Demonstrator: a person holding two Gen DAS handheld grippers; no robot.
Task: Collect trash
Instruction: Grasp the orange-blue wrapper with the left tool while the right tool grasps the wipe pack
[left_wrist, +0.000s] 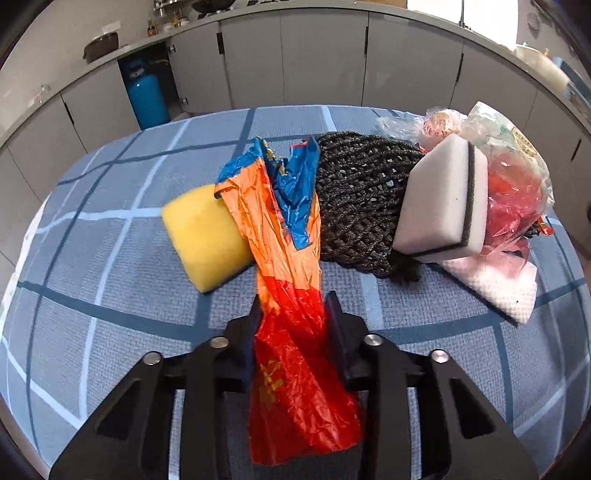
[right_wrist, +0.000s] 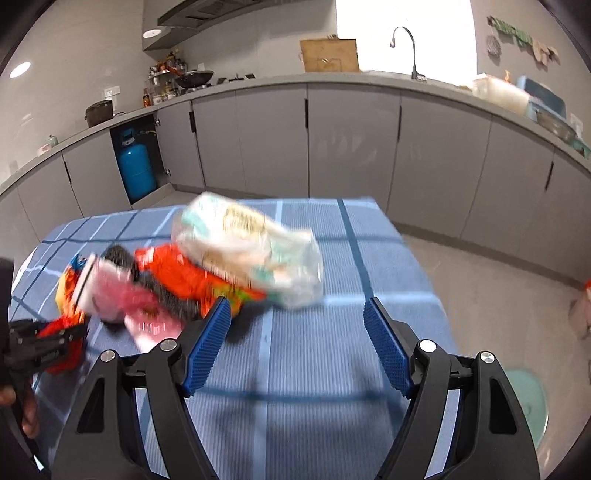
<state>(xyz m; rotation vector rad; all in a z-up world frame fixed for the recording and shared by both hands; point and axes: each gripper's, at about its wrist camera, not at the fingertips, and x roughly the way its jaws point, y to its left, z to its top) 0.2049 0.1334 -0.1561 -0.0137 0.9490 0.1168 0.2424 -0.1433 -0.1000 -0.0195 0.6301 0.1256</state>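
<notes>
On the desk (left_wrist: 110, 236): bag (left_wrist: 288, 236), long axis toward 12 o'clock, pinched by left hand-held gripper (left_wrist: 293, 314); right hand-held gripper (right_wrist: 297, 321) spread, pile at 10 o'clock.

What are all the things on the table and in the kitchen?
Orange, red and blue plastic bag: one, pinched in the left gripper, lying over the sponge.
Yellow sponge: one, left of the pile.
Black mesh netting: one, mid-pile.
White foam block with dark stripe: one, on the netting.
Clear crumpled plastic bag: one, right end of the pile.
White paper towel: one, under the pile's right.
Blue checked tablecloth: one.
Blue gas cylinder: one, in the open cabinet.
Left gripper: closed on the bag.
Right gripper: open, empty.
</notes>
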